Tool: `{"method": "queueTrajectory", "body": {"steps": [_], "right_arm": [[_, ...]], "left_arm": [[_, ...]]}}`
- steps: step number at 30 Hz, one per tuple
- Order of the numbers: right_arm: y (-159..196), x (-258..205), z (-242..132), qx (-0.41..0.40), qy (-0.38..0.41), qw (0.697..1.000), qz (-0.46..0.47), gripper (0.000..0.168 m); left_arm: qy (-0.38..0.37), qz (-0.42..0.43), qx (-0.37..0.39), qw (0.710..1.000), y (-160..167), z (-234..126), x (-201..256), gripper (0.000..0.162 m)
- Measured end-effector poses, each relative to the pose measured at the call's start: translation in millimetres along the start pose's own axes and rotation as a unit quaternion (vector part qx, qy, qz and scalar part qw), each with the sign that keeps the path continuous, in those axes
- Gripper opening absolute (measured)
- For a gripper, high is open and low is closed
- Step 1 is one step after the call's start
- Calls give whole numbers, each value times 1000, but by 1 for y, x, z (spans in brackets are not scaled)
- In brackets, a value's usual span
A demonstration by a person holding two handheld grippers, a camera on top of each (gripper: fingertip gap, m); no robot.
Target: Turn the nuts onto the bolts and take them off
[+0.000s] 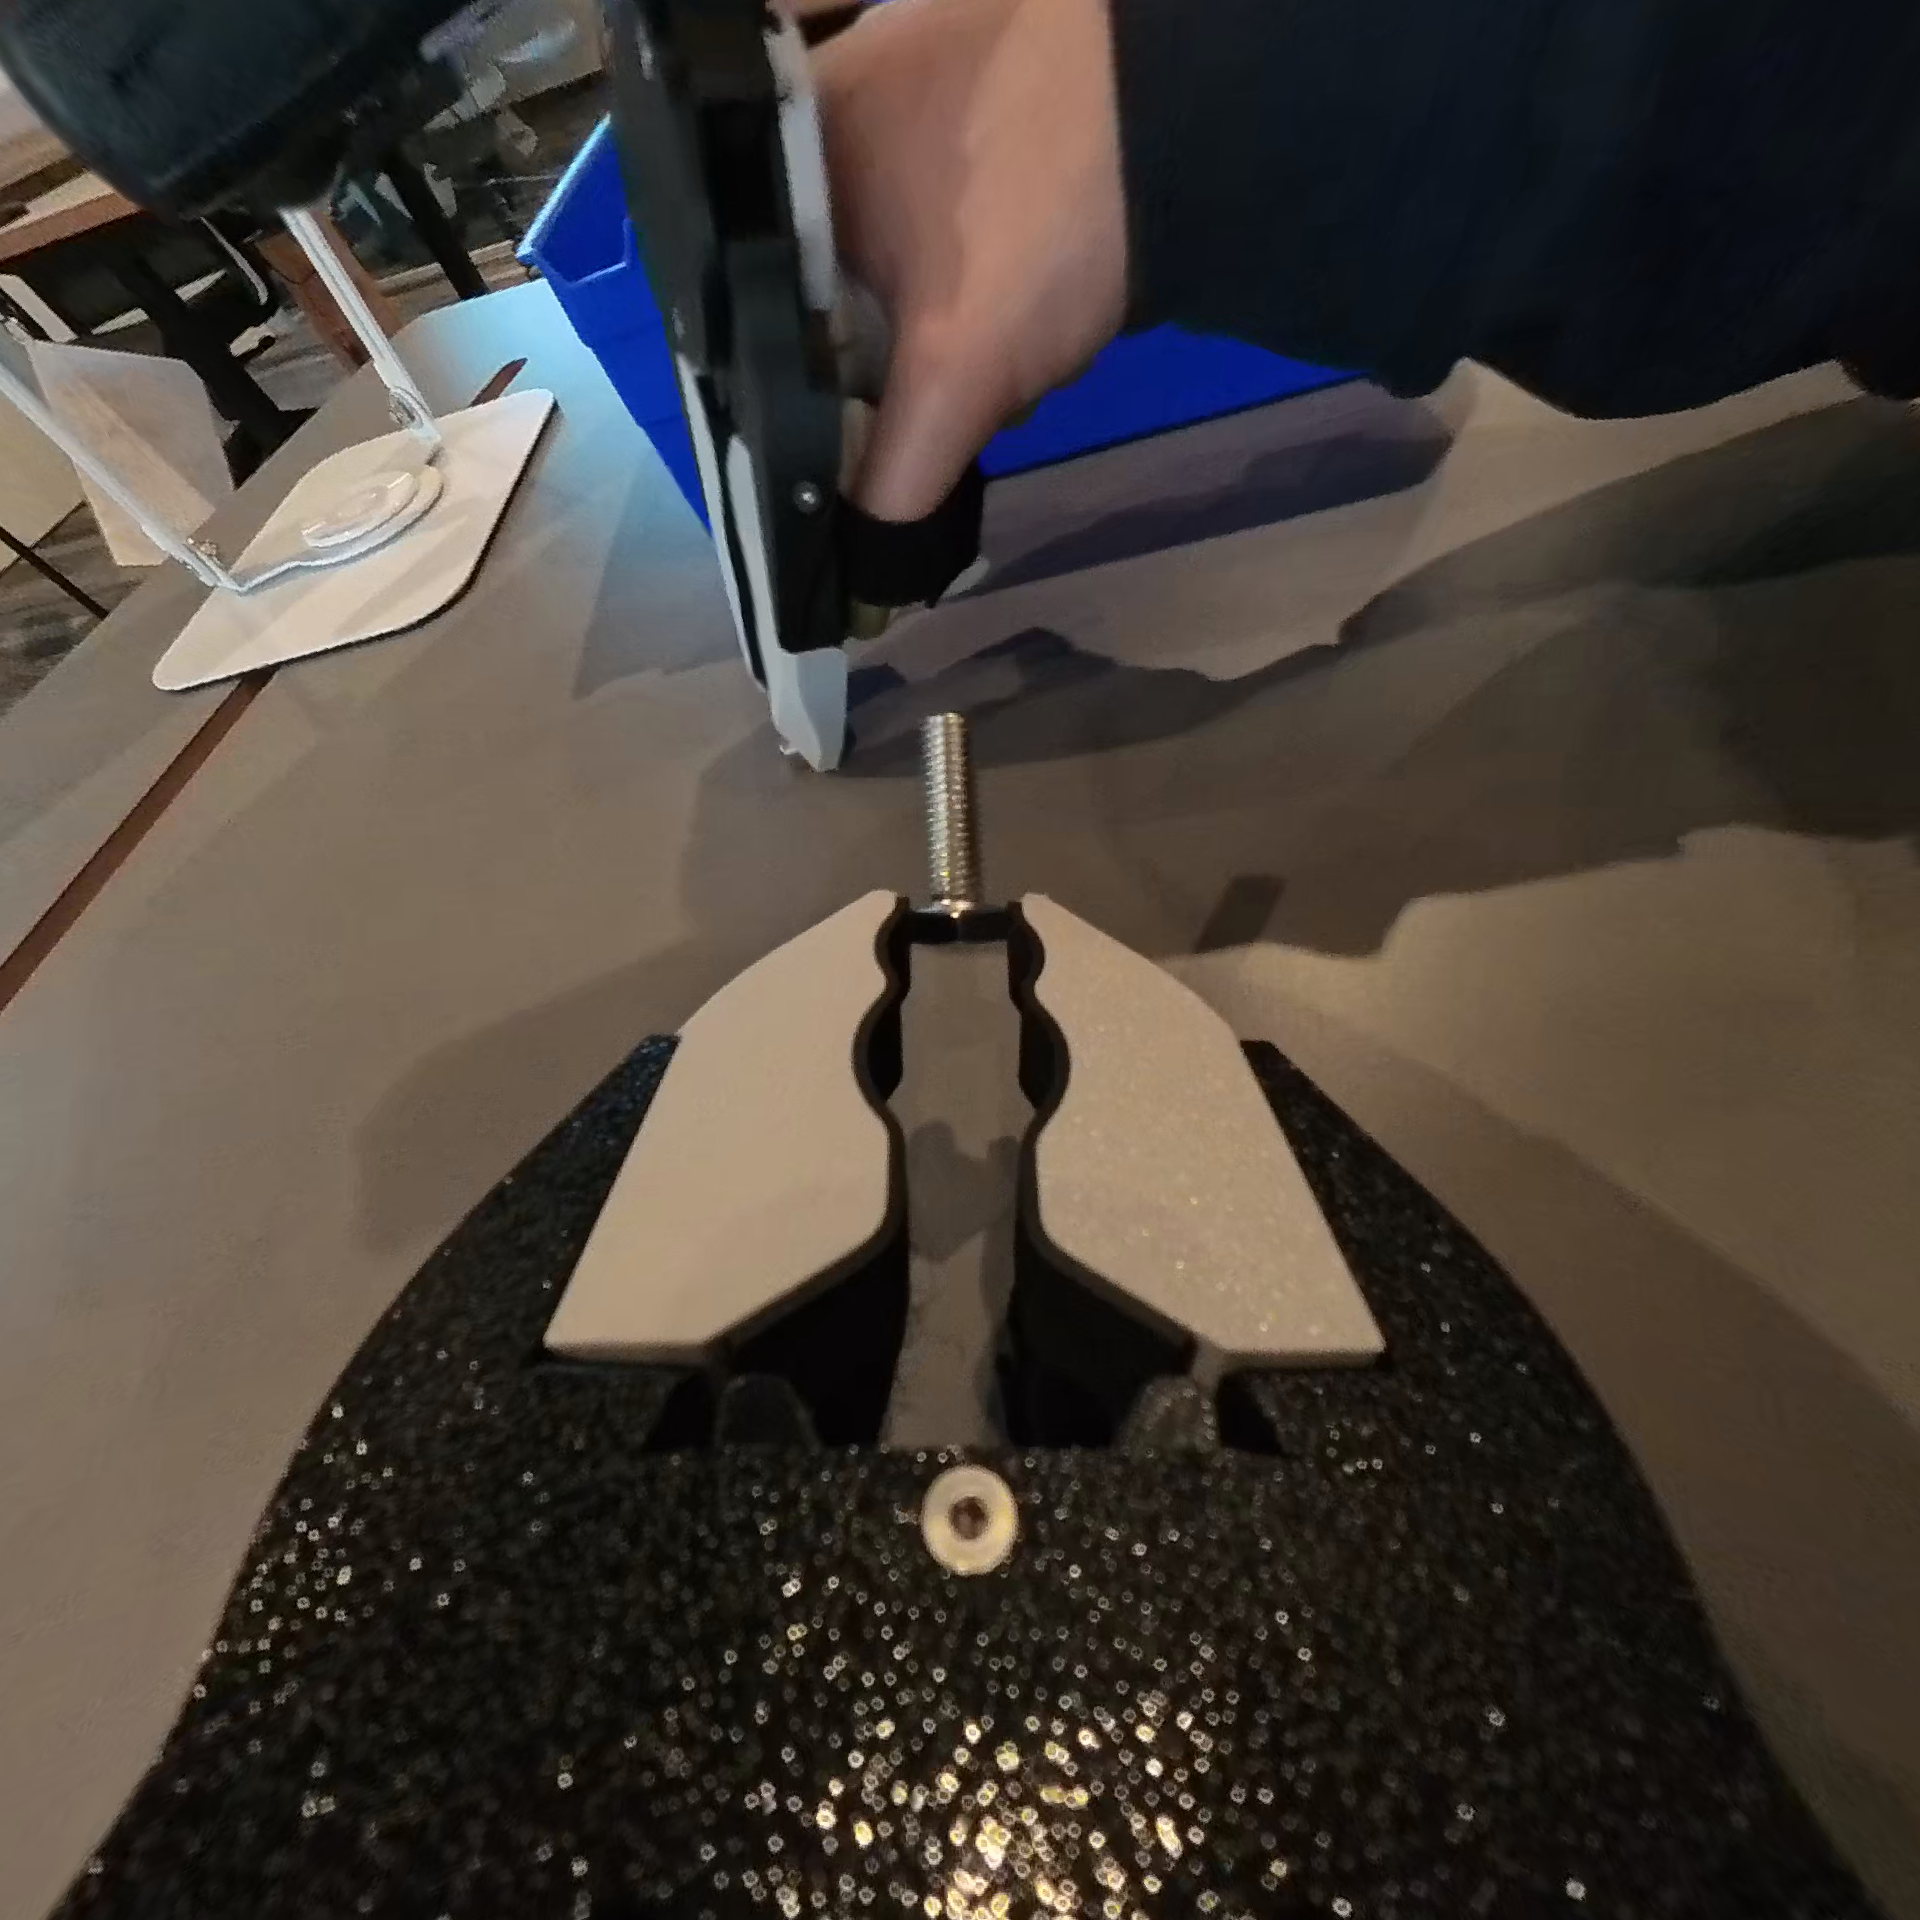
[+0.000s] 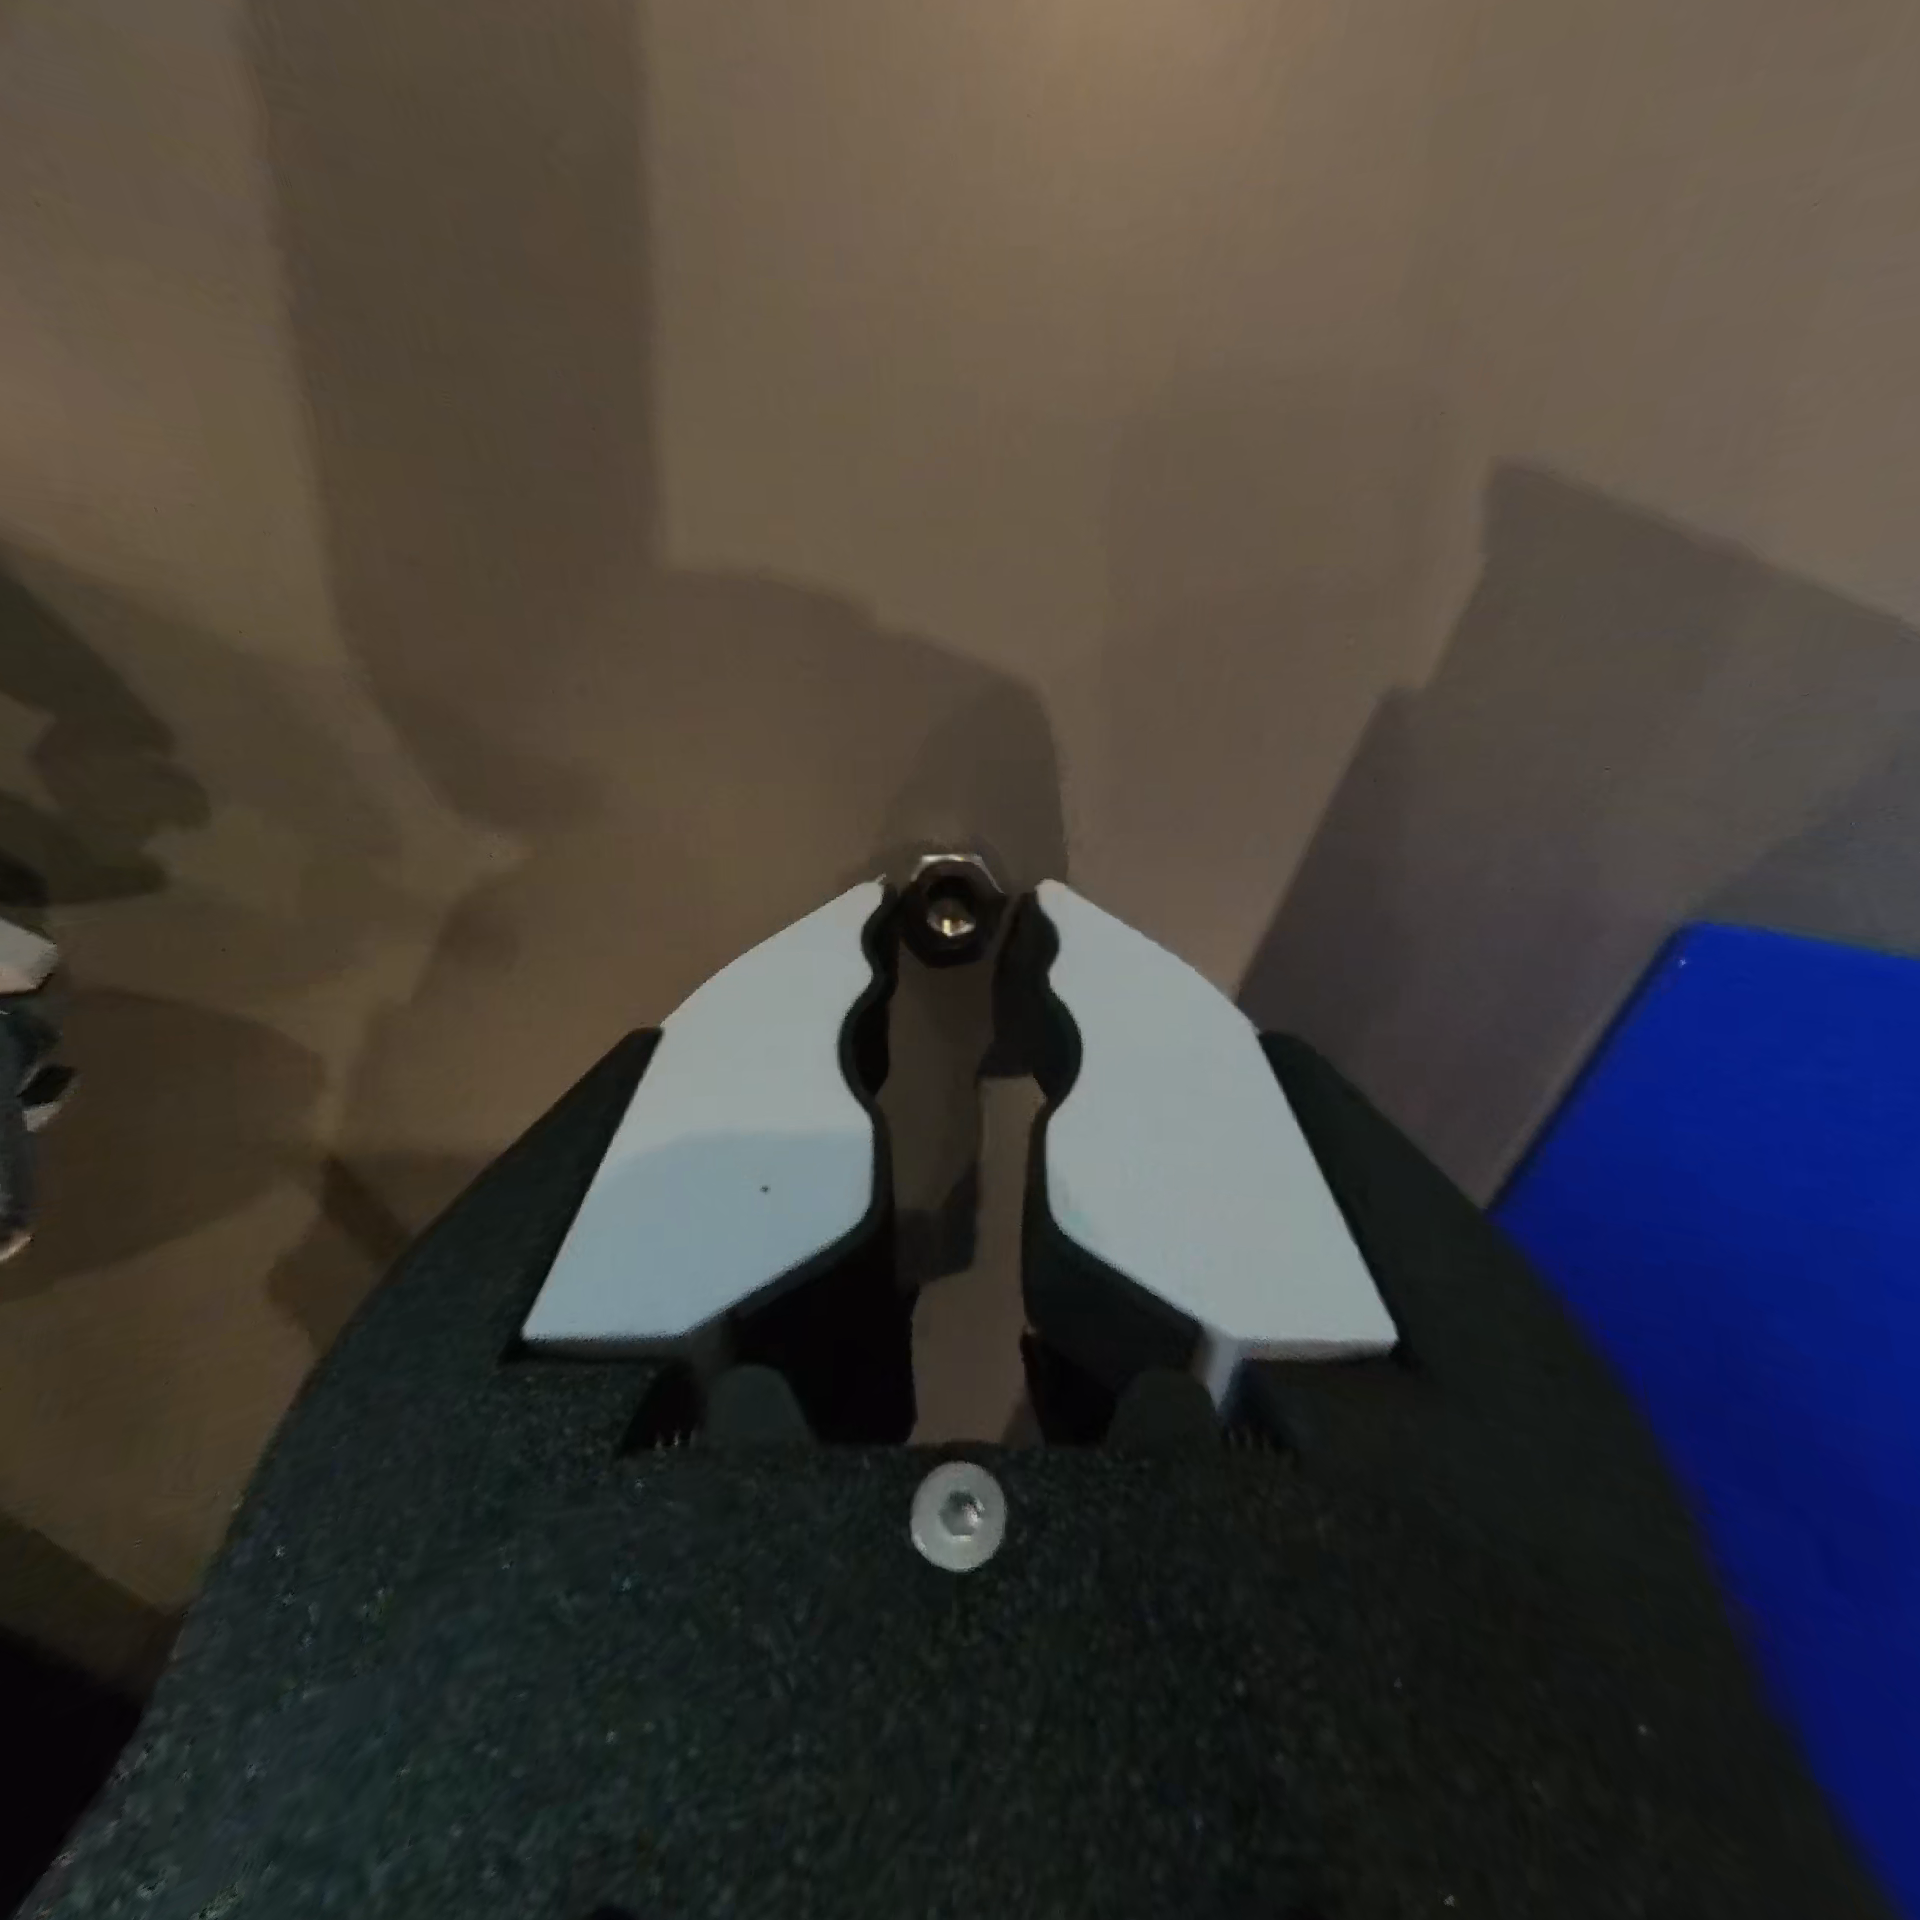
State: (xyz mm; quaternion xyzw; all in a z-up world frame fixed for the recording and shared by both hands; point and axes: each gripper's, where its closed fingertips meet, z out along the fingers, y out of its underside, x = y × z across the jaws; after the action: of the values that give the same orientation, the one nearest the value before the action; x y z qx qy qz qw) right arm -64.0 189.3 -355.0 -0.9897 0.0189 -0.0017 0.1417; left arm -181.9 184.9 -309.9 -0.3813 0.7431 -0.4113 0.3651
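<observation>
Two grippers: both clamped
L gripper [image 1: 958, 923]: pinches bolt [image 1: 943, 805] by head, shaft pointing fwd
R gripper [image 2: 953, 902]: pinches nut [image 2: 945, 916]
Relation: nut just beyond bolt tip, off to left

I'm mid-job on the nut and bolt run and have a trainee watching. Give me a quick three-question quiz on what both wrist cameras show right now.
1. True or false: the left claw grips the silver threaded steel bolt by its head, with the shank pointing away from the camera.
2. What does the right claw hold between its white fingers? A) a small dark hexagonal metal nut B) a washer C) nothing
3. Fill in: in the left wrist view, the right claw's tip is above and just to the ___ of the bolt's free end.

Key
1. True
2. A
3. left
</observation>
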Motion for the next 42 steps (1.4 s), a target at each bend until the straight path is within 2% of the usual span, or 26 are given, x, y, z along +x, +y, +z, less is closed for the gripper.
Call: {"method": "queueTrajectory", "body": {"steps": [6,9,11,14,17,19,23,33,35,38,42], "right_arm": [[2,-3,-3,-1,-28,999,-41,19],[-9,-27,-30,93,-106,982,-126,19],[-11,-48,-55,165,-148,950,-220,19],[-5,-76,-85,253,-162,884,-357,19],[3,-96,-94,292,-164,828,-451,19],[6,-107,-95,303,-170,799,-490,19],[9,-121,-93,303,-191,776,-519,19],[12,-129,-89,306,-214,747,-549,19],[11,-129,-89,308,-216,751,-543,19],[9,-127,-87,293,-220,785,-500,19],[4,-123,-85,265,-235,862,-363,19]], "left_arm": [[4,-8,9,1000,-2,-2,-1,17],[20,-30,16,999,-3,-5,-1,17],[43,-47,26,998,-5,-7,0,17],[85,-68,40,993,-8,-11,5,17],[130,-79,47,987,-10,-14,13,17],[153,-80,49,984,-10,-15,17,17],[176,-74,47,980,-10,-17,24,17],[206,-79,57,974,-12,-21,28,17],[199,-78,57,975,-12,-20,27,17],[175,-69,51,981,-11,-18,24,17],[139,-68,52,987,-10,-16,17,17]]}}
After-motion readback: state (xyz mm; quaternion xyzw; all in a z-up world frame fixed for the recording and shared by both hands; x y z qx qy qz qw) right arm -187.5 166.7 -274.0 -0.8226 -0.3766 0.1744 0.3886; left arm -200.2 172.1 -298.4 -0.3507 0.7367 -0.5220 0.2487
